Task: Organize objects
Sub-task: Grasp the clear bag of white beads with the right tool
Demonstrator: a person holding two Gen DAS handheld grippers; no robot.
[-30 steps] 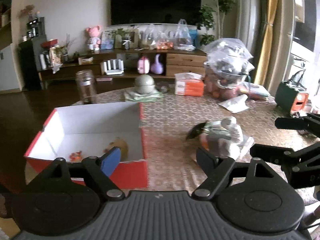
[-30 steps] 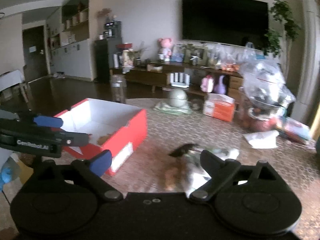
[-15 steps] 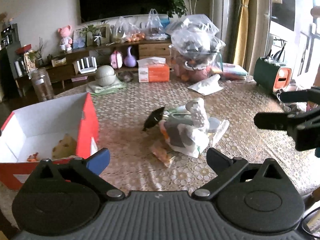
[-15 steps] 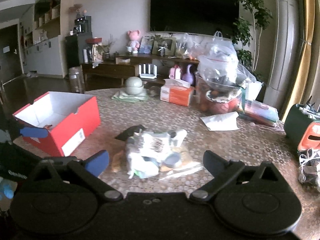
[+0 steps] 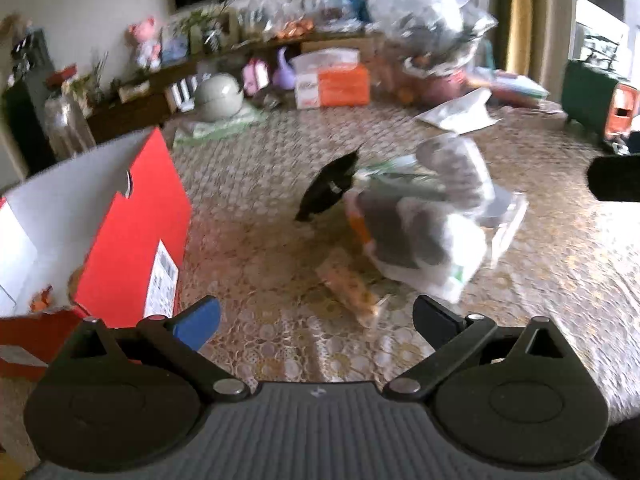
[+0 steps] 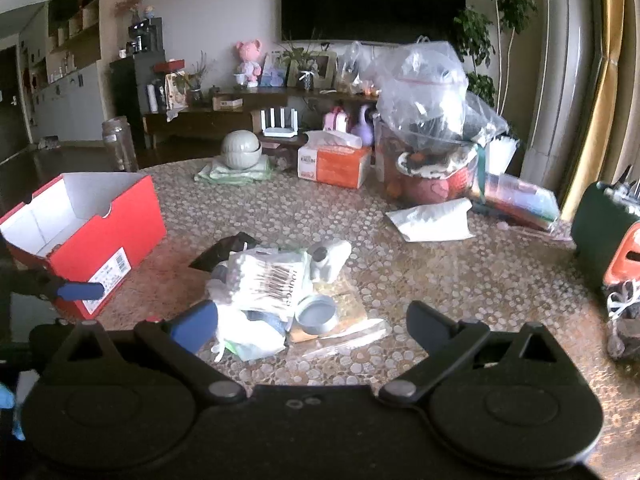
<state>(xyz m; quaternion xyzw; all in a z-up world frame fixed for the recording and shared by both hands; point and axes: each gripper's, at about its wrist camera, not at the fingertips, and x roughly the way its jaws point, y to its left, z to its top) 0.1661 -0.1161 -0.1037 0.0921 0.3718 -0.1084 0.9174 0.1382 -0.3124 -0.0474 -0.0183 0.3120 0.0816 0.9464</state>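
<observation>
A heap of small items [image 6: 276, 284] lies mid-table: a barcoded white bag, a white bottle [image 6: 330, 260], a round tin [image 6: 316, 314], a black packet [image 6: 228, 250] and an orange snack packet [image 5: 352, 288]. The open red box [image 6: 80, 224] stands to the left, with a few small things inside. My left gripper [image 5: 316, 320] is open and empty, just short of the snack packet in a blurred view. My right gripper [image 6: 312, 322] is open too, hanging over the heap's near side without touching it. The left gripper's blue finger [image 6: 80, 291] shows by the box.
At the back of the table stand an orange tissue box [image 6: 334, 162], a clear bag over bowls [image 6: 428, 120], a round lidded pot [image 6: 240, 148] and a clear jar [image 6: 118, 144]. White paper [image 6: 432, 220] lies right of the heap. A dark green container [image 6: 600, 232] stands at the right edge.
Both views swung from the red box toward the heap and came lower and closer. The left gripper's jaws spread wider. The heap itself has not moved.
</observation>
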